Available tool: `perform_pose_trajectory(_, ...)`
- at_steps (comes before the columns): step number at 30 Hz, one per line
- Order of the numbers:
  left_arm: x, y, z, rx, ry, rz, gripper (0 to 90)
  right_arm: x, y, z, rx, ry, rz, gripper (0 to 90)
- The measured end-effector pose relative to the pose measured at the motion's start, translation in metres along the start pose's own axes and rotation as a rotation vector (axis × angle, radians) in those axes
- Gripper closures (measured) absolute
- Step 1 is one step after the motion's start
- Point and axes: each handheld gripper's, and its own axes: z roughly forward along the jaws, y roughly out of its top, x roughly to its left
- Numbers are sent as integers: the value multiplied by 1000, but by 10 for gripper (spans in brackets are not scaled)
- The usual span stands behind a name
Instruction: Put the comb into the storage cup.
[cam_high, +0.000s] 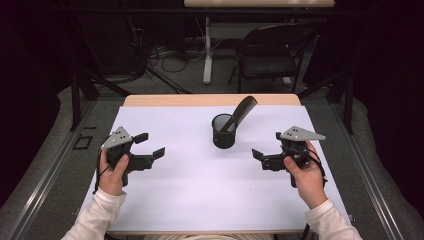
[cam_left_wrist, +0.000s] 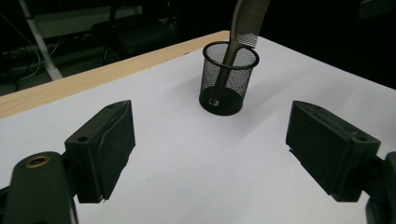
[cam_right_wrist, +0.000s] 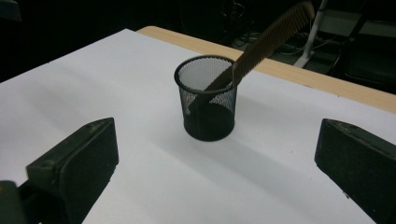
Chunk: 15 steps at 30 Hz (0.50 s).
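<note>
A black mesh cup (cam_high: 223, 132) stands upright a little behind the middle of the white table (cam_high: 200, 195). A brown comb (cam_high: 241, 112) leans in it, its toothed end sticking out up and to the right. My left gripper (cam_high: 150, 144) is held open above the table, left of the cup, with nothing between its jaws. To the right of the cup, my right gripper (cam_high: 267, 145) is open and empty too. The left gripper view has the cup (cam_left_wrist: 228, 80) and comb (cam_left_wrist: 249, 22) ahead of the open gripper (cam_left_wrist: 210, 149). The right gripper view has the cup (cam_right_wrist: 207, 99) and comb (cam_right_wrist: 273, 36) beyond the spread gripper (cam_right_wrist: 215, 172).
The table's wooden far edge (cam_high: 210, 100) runs behind the cup. A black folding chair (cam_high: 270, 55), a white table leg (cam_high: 207, 50) and cables lie on the floor beyond. A dark floor borders both sides of the table.
</note>
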Motion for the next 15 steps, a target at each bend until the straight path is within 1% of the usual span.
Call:
perform_pose_trajectory(3, -1, -9, -4, -1, 9, -13, 160, 0, -12, -1, -2, -3, 14, 0)
perform_pose_trajectory(4, 0, -13, -5, 2, 11, -17, 160, 0, -15, -1, 0, -8, 12, 0)
perform_pose_trajectory(6, 0, -19, -8, 2, 18, -24, 160, 0, -22, -3, -21, -34, 8, 0)
perform_pose_trajectory(8, 1, -25, -11, -2, 33, -34, 160, 0, -27, -6, -31, -48, 11, 0)
perform_pose_trajectory(10, 3, -32, -13, -9, 47, -43, 160, 0, -31, -9, -36, -52, 13, 0)
perform_pose_trajectory(12, 5, -39, -16, -21, 62, -60, 160, -1, -36, -11, -49, -63, 14, 0)
perform_pose_trajectory(15, 8, -50, -20, -31, 85, -71, 160, -1, -42, -14, -48, -73, 22, 0)
